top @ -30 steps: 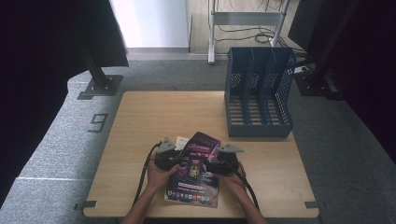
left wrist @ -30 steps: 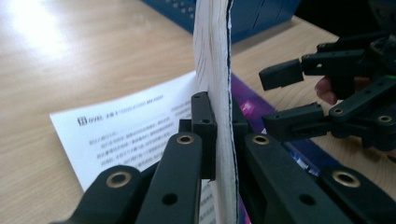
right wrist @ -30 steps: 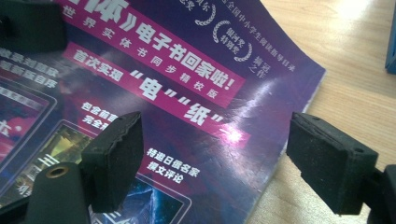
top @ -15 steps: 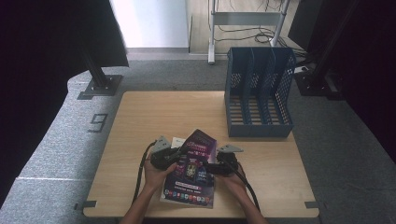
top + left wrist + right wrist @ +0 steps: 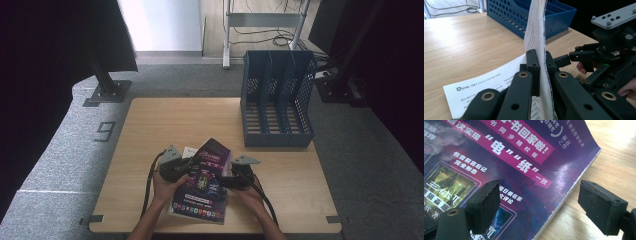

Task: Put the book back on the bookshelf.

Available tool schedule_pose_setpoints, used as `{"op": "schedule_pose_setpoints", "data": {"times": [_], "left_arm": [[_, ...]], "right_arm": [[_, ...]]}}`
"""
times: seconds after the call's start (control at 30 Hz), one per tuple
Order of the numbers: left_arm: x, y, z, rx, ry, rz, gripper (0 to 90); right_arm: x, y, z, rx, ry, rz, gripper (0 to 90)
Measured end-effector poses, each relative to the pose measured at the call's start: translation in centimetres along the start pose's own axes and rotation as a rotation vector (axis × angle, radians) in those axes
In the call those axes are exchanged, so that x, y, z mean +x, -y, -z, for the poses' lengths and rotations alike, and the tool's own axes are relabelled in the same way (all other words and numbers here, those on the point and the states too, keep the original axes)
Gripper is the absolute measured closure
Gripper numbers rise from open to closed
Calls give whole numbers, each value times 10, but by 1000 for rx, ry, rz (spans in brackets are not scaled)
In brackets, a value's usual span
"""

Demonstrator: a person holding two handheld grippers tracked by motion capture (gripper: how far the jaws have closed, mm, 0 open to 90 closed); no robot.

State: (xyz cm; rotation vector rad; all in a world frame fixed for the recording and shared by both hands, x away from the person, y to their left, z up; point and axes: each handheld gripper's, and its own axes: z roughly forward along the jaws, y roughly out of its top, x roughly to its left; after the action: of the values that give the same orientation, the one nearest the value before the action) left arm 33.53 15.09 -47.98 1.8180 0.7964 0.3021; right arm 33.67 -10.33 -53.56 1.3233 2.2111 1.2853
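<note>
A purple magazine (image 5: 204,186) lies near the table's front edge, its left side lifted. My left gripper (image 5: 186,166) is shut on that raised edge. In the left gripper view the white page block (image 5: 537,30) stands upright, clamped between the black jaws of the left gripper (image 5: 539,53). My right gripper (image 5: 226,179) is at the magazine's right side and is open. In the right gripper view its pads (image 5: 484,203) stand wide apart over the cover (image 5: 506,162), touching nothing, with the magazine's right edge between them.
A blue file rack (image 5: 277,100) with several slots stands at the table's back right. A white printed sheet (image 5: 481,87) lies under the magazine on the wooden table (image 5: 170,120). Dark stands and cables lie on the floor beyond.
The left gripper has drifted slightly to the left with the magazine's edge in it. The right gripper has stayed where it was.
</note>
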Motion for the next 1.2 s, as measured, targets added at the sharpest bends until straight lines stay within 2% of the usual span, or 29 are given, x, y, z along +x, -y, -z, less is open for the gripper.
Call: {"op": "schedule_pose_setpoints", "data": {"times": [1.2], "left_arm": [[-12, -13, 16, -38, 15, -33, 880]], "right_arm": [[2, -1, 2, -21, -36, 3, 150]]}}
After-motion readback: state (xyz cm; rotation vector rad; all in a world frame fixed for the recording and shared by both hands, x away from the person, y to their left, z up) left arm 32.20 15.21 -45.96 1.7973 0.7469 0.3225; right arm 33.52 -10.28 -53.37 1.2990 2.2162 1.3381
